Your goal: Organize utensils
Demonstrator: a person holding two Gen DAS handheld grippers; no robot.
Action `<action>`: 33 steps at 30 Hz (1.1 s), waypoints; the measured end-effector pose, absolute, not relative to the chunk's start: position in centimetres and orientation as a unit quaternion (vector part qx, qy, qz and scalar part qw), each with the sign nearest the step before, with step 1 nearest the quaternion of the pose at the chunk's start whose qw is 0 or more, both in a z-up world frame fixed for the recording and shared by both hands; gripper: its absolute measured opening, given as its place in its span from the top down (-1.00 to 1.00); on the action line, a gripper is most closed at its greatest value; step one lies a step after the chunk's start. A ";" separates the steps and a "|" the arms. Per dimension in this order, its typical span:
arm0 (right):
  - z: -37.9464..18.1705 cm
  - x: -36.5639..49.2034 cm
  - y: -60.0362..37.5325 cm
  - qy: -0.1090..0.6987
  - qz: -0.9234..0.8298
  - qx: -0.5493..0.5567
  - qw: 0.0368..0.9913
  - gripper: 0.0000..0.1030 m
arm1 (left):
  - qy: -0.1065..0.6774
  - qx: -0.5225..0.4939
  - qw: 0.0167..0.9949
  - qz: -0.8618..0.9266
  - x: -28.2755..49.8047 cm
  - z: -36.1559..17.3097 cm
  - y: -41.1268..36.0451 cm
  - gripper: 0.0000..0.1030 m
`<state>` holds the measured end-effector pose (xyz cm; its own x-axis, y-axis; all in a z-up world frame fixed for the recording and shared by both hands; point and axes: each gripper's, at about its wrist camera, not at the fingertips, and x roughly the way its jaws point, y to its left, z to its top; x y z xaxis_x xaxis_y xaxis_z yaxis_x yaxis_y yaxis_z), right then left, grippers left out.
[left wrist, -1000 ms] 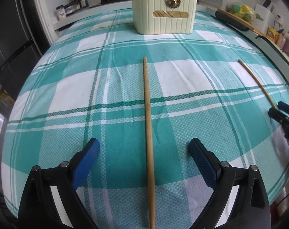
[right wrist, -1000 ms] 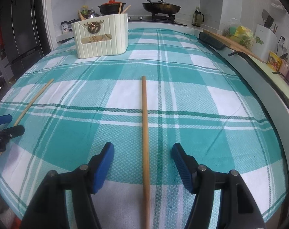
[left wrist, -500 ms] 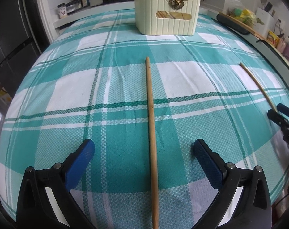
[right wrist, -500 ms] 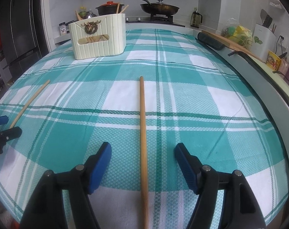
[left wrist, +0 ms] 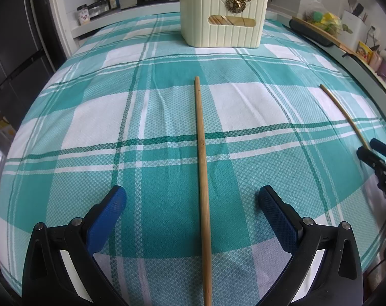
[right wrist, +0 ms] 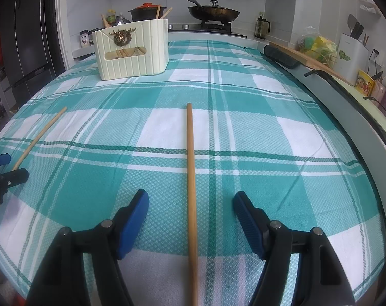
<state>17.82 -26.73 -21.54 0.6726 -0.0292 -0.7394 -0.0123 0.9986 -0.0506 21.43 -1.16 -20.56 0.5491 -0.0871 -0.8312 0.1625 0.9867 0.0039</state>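
The left gripper (left wrist: 193, 199) hovered low over the table (left wrist: 96, 117) near its front edge, its blue-padded fingers (left wrist: 108, 211) wide apart. A chopstick (left wrist: 201, 168) lay flat on the teal plaid cloth between them, touching neither pad, and pointed toward the far edge. The right gripper (right wrist: 191, 204) sat the same way beside it: fingers (right wrist: 246, 216) spread, a second chopstick (right wrist: 191, 178) lying on the cloth in the gap, clear of both pads.

Each camera caught the other side's pair. In the left wrist view the second chopstick (left wrist: 343, 112) ran along the right edge of the table with the right gripper (left wrist: 374, 150) straddling its near end. In the right wrist view the first chopstick (right wrist: 37, 137) lay toward the left edge, the left gripper (right wrist: 6, 168) about its near end.

The cream holder (left wrist: 223, 17) stood upright at the far edge of the table, well apart from both chopsticks. Wooden sticks showed through its front slot, and a brass deer emblem (left wrist: 235, 2) sat above it. Beyond the table, a pan (right wrist: 213, 11) and a pot (right wrist: 147, 11) rested on the stove.
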 end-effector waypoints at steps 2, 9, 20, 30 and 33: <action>-21.5 17.8 -26.7 0.405 -0.004 -0.026 0.914 -0.39 | 0.469 0.040 0.879 -0.071 21.4 -20.6 -1.2 -0.99; -21.5 17.9 -26.8 0.410 -0.002 -0.021 0.912 -0.39 | 0.483 0.041 0.870 -0.088 21.3 -20.0 -0.9 -0.96; -18.5 21.2 -30.6 0.487 0.054 0.027 0.871 -0.39 | 0.489 0.059 0.858 -0.144 26.0 -16.2 -0.3 -0.91; -19.9 29.9 -27.6 0.523 0.083 -0.048 0.847 -0.14 | 0.552 0.125 0.816 -0.122 32.9 -19.5 -3.1 -0.52; -20.3 31.7 -26.3 0.518 0.081 -0.072 0.849 0.06 | 0.563 0.108 0.808 -0.137 33.8 -19.3 -3.6 -0.13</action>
<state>31.73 -26.30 -20.33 0.4504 0.0618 -0.8907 -0.2117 0.9765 -0.0393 33.82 -3.63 -19.32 0.3285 -0.1000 -0.9392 0.3441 0.9387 0.0204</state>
